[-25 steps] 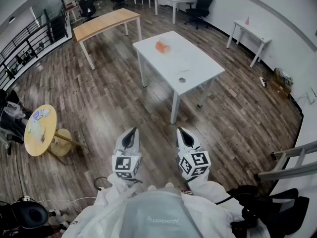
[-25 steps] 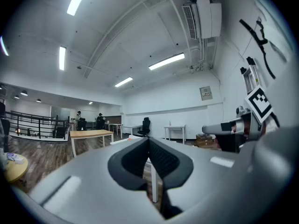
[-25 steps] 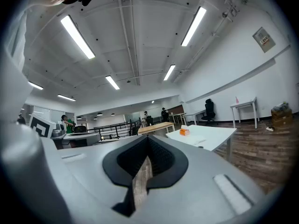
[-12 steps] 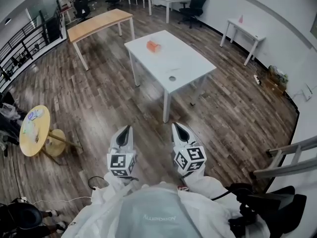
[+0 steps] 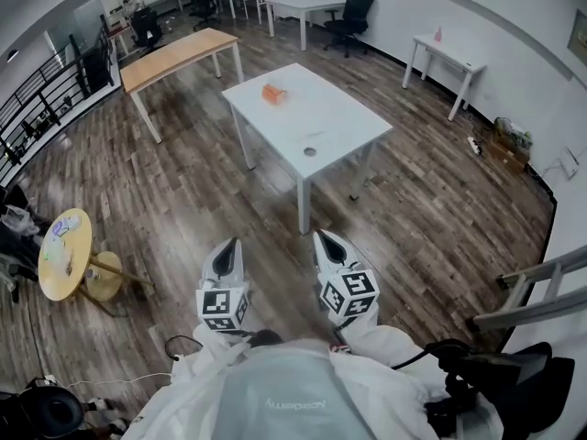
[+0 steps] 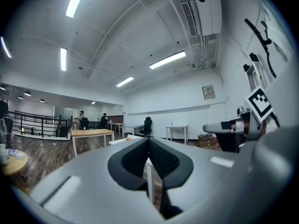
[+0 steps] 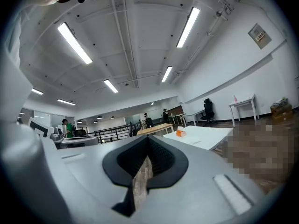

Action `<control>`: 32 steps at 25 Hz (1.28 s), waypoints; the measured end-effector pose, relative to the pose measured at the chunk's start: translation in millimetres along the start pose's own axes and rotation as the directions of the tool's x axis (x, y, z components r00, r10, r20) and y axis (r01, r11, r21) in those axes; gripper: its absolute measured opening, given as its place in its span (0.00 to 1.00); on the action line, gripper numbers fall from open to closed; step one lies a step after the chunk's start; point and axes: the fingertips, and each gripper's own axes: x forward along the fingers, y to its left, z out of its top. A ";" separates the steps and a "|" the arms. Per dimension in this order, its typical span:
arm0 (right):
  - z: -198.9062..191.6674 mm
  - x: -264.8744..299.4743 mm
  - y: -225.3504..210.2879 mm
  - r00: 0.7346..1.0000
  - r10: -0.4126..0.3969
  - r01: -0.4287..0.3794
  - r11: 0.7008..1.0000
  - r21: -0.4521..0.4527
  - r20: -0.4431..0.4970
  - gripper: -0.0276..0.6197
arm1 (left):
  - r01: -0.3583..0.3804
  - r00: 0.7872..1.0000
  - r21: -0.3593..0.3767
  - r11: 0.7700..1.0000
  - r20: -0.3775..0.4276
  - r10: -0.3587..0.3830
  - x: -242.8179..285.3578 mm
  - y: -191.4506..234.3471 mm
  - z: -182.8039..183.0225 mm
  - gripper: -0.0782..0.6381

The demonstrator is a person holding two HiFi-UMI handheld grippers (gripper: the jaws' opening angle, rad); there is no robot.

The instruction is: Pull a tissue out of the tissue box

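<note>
- Jaws: left gripper (image 5: pixel 228 246) & right gripper (image 5: pixel 323 237) both closed tip-to-tip, nothing between.
- Tissue box (image 5: pixel 273 93) on white table (image 5: pixel 339 126), well apart from both grippers.
- Box tiny in every view, tissue itself can't be made out.

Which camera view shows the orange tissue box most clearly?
The head view: the tissue box sits whole on the white table, seen from above. The right gripper view shows it small and far off; the left gripper view shows only an orange speck.
</note>
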 end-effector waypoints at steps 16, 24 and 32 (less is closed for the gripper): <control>-4.2 42.5 -27.8 1.000 -0.024 0.024 1.000 0.007 -0.013 0.05 | 0.017 1.000 -0.018 1.000 -0.015 -0.017 53.5 17.1 -14.0 0.11; -6.5 106.9 -39.0 0.998 -0.047 0.048 0.999 0.011 -0.042 0.05 | 0.032 0.999 -0.028 0.999 -0.031 -0.033 106.4 58.3 -19.2 0.11; 4.8 188.7 -43.1 0.997 -0.071 0.071 0.997 0.001 -0.040 0.05 | 0.060 0.998 -0.028 0.998 -0.029 -0.060 175.6 117.7 -10.1 0.11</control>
